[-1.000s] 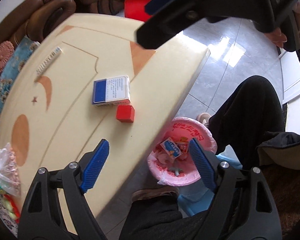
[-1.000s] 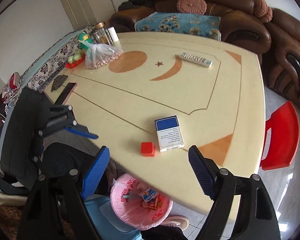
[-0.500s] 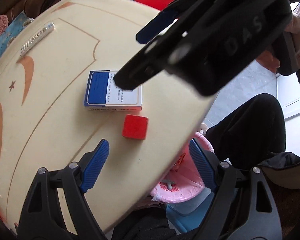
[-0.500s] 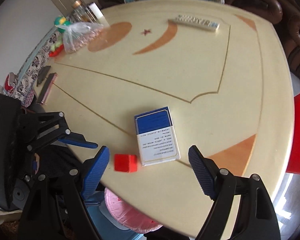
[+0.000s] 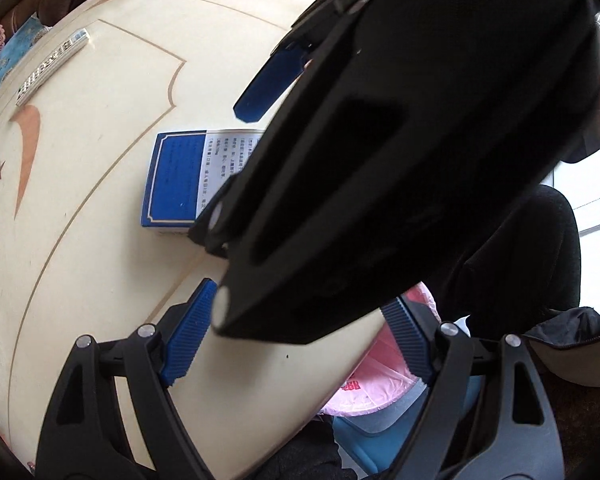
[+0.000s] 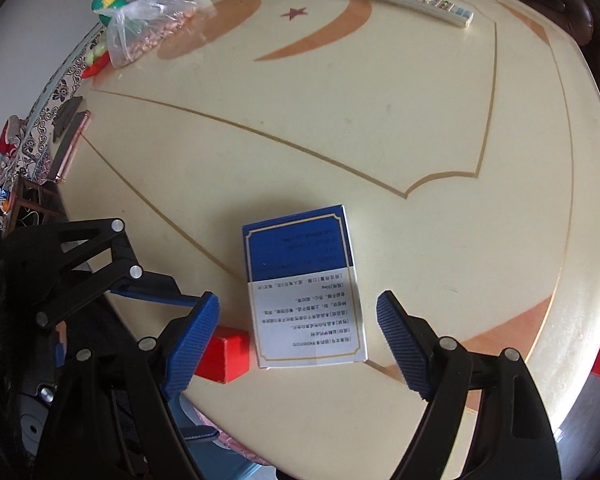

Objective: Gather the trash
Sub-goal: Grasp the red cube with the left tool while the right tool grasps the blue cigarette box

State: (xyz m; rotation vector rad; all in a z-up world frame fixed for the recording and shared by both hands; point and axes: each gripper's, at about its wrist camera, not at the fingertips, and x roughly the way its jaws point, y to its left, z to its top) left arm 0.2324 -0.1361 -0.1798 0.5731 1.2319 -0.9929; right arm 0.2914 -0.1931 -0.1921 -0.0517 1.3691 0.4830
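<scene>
- Right gripper (image 6: 300, 336): jaws spread wide, holding nothing, straddling the blue-and-white box (image 6: 306, 292).
- The box lies flat near the cream table's (image 6: 380, 128) front edge, red cube (image 6: 224, 358) just beside it (left side).
- Left gripper (image 5: 298, 340): jaws apart, empty, over the table edge.
- Pink-lined bin (image 5: 376, 384) sits below that edge.

Blue-and-white box (image 6: 306, 288), red cube (image 6: 226, 356), cream table (image 6: 340, 128) with orange crescent inlay.
</scene>
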